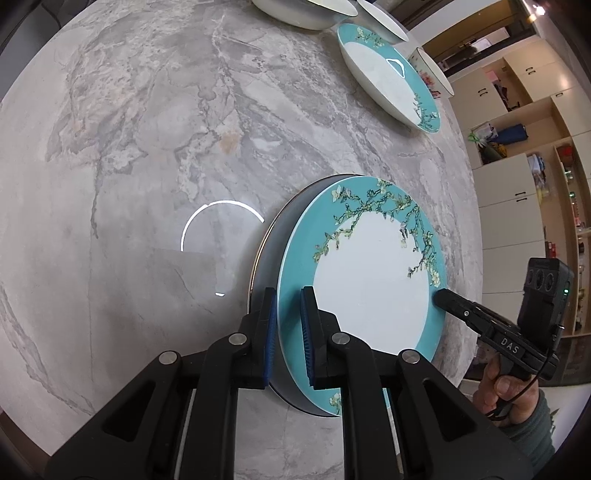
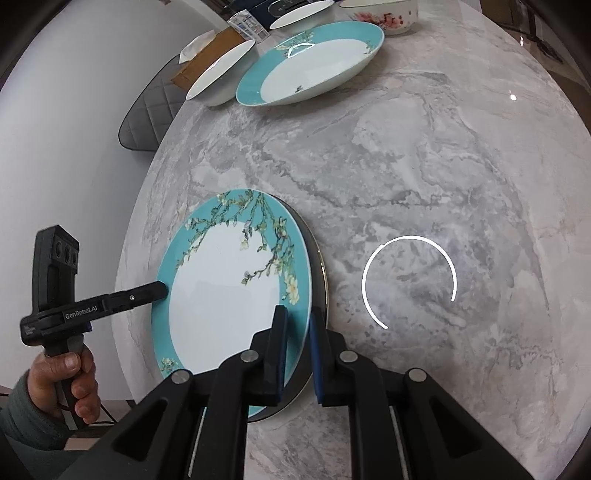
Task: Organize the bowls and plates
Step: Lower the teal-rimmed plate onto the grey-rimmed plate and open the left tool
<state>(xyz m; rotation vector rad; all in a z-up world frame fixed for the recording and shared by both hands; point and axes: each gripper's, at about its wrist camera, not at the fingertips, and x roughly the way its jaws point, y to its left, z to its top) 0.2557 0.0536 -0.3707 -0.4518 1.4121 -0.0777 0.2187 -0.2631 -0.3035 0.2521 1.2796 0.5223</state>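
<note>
A teal-rimmed plate with a blossom branch pattern (image 1: 369, 280) (image 2: 225, 291) sits on a marble table, seemingly on top of a darker plate whose edge (image 1: 266, 236) shows beneath. My left gripper (image 1: 288, 332) straddles its rim, one blue pad above and one below, closed on it. My right gripper (image 2: 297, 343) grips the opposite rim the same way. Each gripper shows in the other's view, the right (image 1: 443, 297) and the left (image 2: 159, 290), touching the plate's edge.
At the far side stand a deep teal-rimmed dish (image 1: 391, 74) (image 2: 314, 62), white bowls (image 1: 306, 13) (image 2: 221, 74) and a pink-flowered bowl (image 2: 388, 16). A cardboard box (image 2: 207, 55) and a grey chair (image 2: 151, 107) lie beyond. The table edge (image 1: 469, 221) runs near shelves.
</note>
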